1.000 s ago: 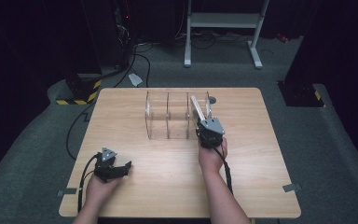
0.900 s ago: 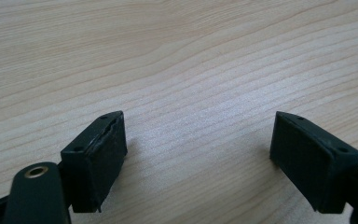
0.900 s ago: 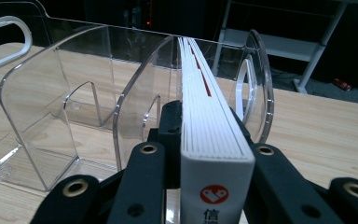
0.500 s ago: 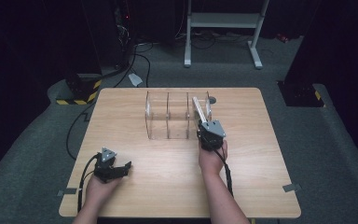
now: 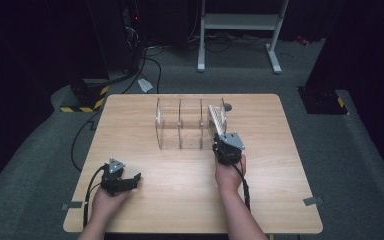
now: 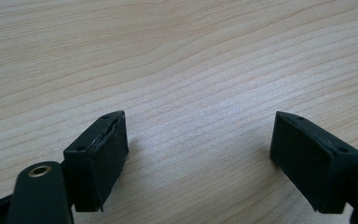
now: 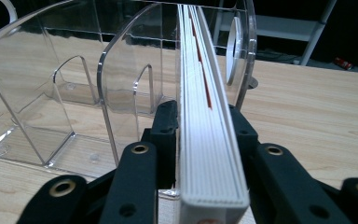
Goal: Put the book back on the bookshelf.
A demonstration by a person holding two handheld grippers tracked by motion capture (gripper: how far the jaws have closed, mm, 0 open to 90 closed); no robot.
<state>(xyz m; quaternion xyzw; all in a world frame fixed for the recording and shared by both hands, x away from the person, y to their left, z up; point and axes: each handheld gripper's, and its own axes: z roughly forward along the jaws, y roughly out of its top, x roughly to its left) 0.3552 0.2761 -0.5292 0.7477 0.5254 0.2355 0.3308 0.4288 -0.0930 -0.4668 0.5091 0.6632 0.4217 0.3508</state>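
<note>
Two black jaws of the right gripper (image 7: 205, 140) flank a white book (image 7: 209, 140) standing on edge; they have just been opening, with a slight gap at the left pad. Directly ahead, the book sits in the rightmost compartment of a clear acrylic rack (image 7: 51, 93) on the wooden table (image 5: 300, 165). Beyond lies a dark room with grey floor (image 5: 365, 150); the left gripper (image 5: 122, 181) rests wide and empty.

White book (image 7: 209, 140) upright in clear rack (image 7: 51, 107)
</note>
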